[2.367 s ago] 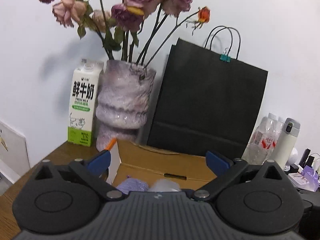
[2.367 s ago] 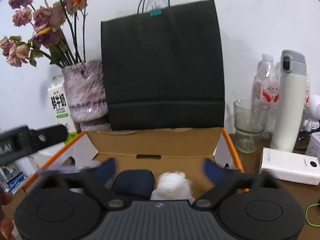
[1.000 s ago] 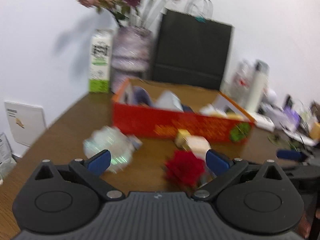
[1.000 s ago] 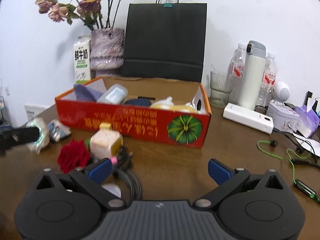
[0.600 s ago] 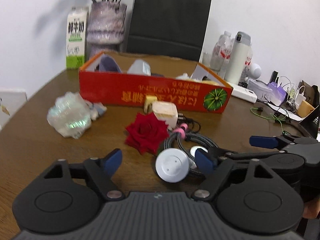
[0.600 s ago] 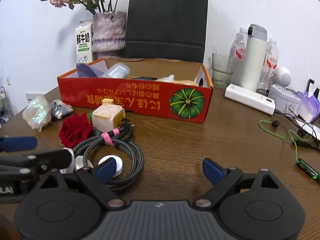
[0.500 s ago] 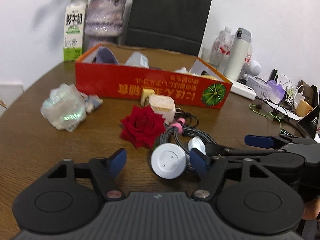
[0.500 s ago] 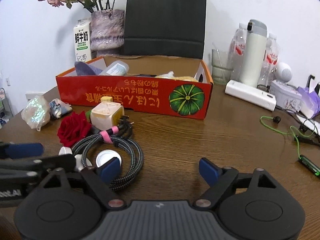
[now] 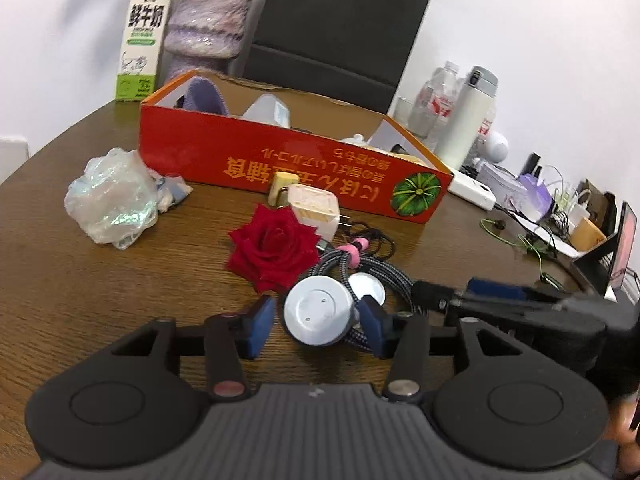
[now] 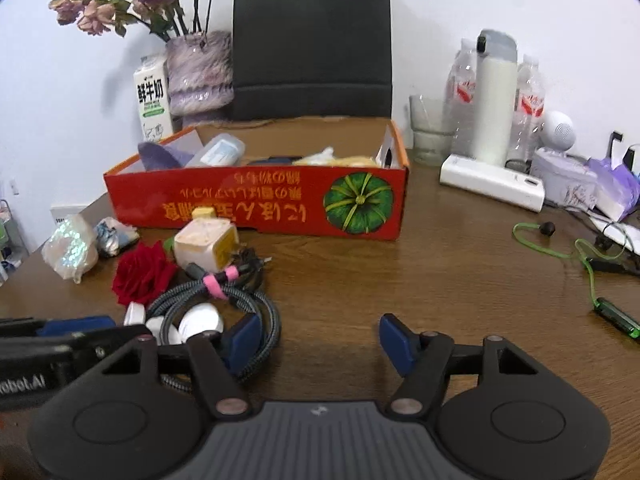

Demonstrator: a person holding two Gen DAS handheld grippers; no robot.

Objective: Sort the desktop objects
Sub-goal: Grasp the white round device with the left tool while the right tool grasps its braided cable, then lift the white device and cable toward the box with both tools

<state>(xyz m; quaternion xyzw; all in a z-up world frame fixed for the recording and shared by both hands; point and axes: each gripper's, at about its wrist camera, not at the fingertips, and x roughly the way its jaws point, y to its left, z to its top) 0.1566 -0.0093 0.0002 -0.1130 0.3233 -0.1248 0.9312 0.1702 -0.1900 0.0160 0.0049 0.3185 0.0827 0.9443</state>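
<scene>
Far beyond the fingers, a black paper bag (image 10: 312,44) stands against the wall, with a purple vase (image 10: 199,74) of dried flowers and a milk carton (image 10: 153,96) to its left. Off to the right of the fingers stand a white flask (image 10: 493,100), water bottles, a glass (image 10: 430,136) and a white power bank (image 10: 491,182) (lying flat). A green cable (image 10: 560,254) trails across the wooden table (image 10: 460,280), well right of the fingertips.
</scene>
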